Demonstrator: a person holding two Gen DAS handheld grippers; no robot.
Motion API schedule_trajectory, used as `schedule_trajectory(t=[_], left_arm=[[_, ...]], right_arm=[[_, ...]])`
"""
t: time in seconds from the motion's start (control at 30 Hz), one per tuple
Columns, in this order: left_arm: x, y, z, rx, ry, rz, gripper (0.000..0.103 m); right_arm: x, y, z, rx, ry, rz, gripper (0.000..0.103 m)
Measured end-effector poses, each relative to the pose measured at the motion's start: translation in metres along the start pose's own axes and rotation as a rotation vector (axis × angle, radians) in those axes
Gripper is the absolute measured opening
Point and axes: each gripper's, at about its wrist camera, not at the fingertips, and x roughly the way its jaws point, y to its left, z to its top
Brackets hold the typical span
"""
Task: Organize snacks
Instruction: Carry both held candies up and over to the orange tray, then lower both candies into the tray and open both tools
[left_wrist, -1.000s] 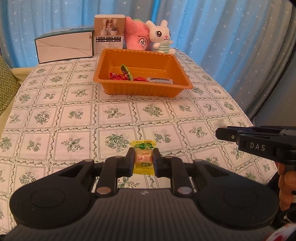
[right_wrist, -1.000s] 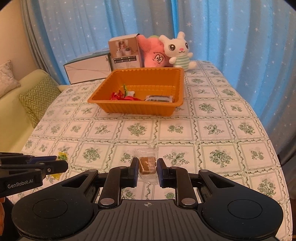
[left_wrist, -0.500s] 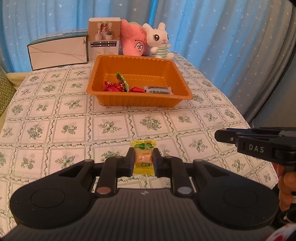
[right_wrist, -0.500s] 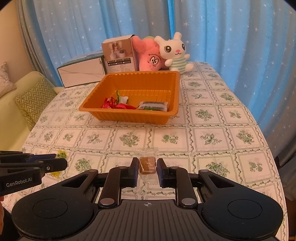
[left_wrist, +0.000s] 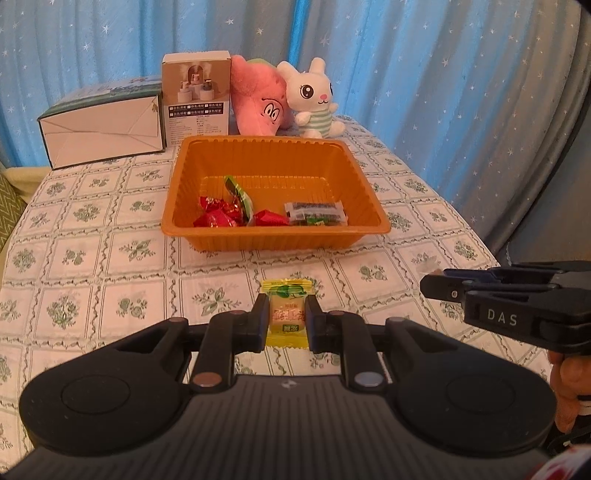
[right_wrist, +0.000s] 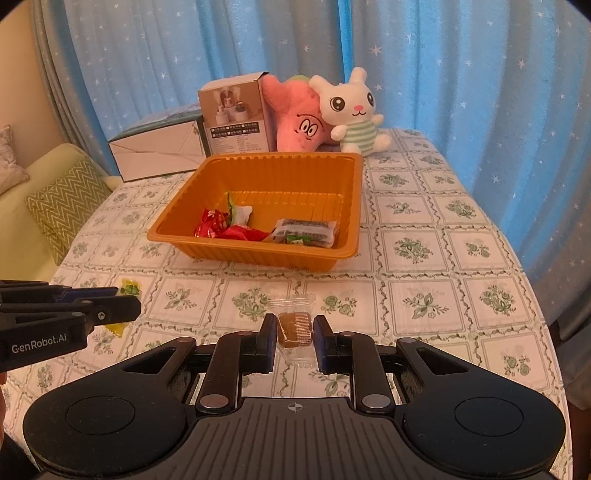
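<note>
My left gripper is shut on a yellow-wrapped candy and holds it above the tablecloth, short of the orange tray. My right gripper is shut on a brown snack in a clear wrapper, also in front of the tray. The tray holds red-wrapped candies, a green-edged wrapper and a dark snack packet. The right gripper shows at the right of the left wrist view; the left gripper shows at the left of the right wrist view.
Behind the tray stand a white box, a small product box, a pink plush and a white rabbit plush. Blue curtains hang behind. A sofa with a zigzag cushion is at the left. The table edge curves at the right.
Both grippers have moved forward toward the tray, each still holding its snack; the tray and plush toys look nearer and larger.
</note>
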Motion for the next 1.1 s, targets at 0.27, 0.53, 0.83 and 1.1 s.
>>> schedule_trajectory(t=[0.27, 0.53, 0.83, 1.1], left_arm=[[0.014, 0.003, 0.019, 0.016, -0.002, 0.003, 0.018], [0.029, 0.007, 0.04, 0.022, -0.008, 0.002, 0.018], [0.05, 0.015, 0.071, 0.031, -0.014, 0.008, 0.018], [0.078, 0.027, 0.1, 0.025, -0.003, 0.012, 0.018]], right_arm=[[0.005, -0.003, 0.007, -0.001, 0.0, -0.001, 0.021], [0.023, -0.009, 0.034, -0.005, 0.0, -0.001, 0.021], [0.045, -0.01, 0.067, 0.003, 0.0, 0.024, 0.021], [0.074, -0.014, 0.097, 0.017, 0.023, 0.036, 0.021]])
